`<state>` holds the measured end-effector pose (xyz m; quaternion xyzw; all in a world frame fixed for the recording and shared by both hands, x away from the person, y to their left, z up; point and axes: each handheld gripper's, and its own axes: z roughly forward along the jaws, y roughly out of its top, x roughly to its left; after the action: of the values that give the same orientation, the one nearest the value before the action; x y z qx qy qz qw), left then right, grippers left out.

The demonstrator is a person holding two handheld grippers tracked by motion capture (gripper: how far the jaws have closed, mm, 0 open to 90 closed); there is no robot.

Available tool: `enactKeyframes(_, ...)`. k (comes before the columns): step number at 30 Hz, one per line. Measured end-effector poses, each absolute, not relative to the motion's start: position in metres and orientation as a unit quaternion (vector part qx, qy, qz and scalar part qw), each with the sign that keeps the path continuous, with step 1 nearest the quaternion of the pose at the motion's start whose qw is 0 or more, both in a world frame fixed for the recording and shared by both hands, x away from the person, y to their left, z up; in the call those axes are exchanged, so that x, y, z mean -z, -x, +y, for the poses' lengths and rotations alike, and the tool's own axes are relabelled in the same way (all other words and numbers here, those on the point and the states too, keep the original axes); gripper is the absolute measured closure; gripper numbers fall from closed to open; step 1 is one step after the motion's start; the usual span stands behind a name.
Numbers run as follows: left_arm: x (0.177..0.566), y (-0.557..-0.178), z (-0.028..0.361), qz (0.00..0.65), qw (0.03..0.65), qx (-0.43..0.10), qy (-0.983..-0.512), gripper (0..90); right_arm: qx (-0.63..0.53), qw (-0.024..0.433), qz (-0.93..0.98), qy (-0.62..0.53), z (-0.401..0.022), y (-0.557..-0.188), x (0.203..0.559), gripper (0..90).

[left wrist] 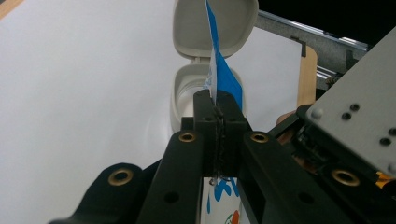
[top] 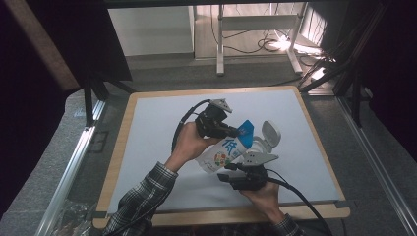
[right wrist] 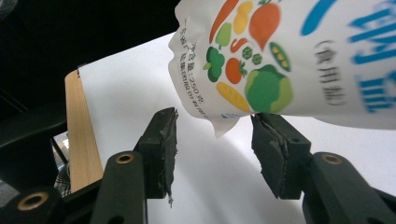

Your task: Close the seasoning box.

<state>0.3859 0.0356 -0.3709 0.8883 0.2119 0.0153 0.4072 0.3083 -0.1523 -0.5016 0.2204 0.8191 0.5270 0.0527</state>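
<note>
We found the left gripper pinching the blue top corner of the bag above the table, with the open white container at 3 o'clock and the right gripper spread under the bag's lower end, gripping nothing.

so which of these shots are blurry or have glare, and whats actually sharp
High view: strong glare from a lamp on the floor beyond the table, with dark surroundings and a soft image overall. Left gripper view: the black jaws are sharp, and the open white container behind them is slightly soft. Right gripper view: the blue print at the right of the bag is smeared, while the vegetable print is clearer.
</note>
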Motion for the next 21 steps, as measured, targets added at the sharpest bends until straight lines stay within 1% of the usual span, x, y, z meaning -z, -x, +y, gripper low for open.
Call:
enactKeyframes(7,0.375,-0.387,0.046,0.216,0.407,-0.021,-0.887,89.2,-0.524,0.053,0.820,-0.222,-0.154,-0.308,0.502,50.4)
enactKeyframes(21,0.389,-0.391,0.066,0.249,0.412,-0.040,-0.876,89.7,-0.528,0.057,0.819,-0.218,-0.157,-0.307,0.501,50.8)
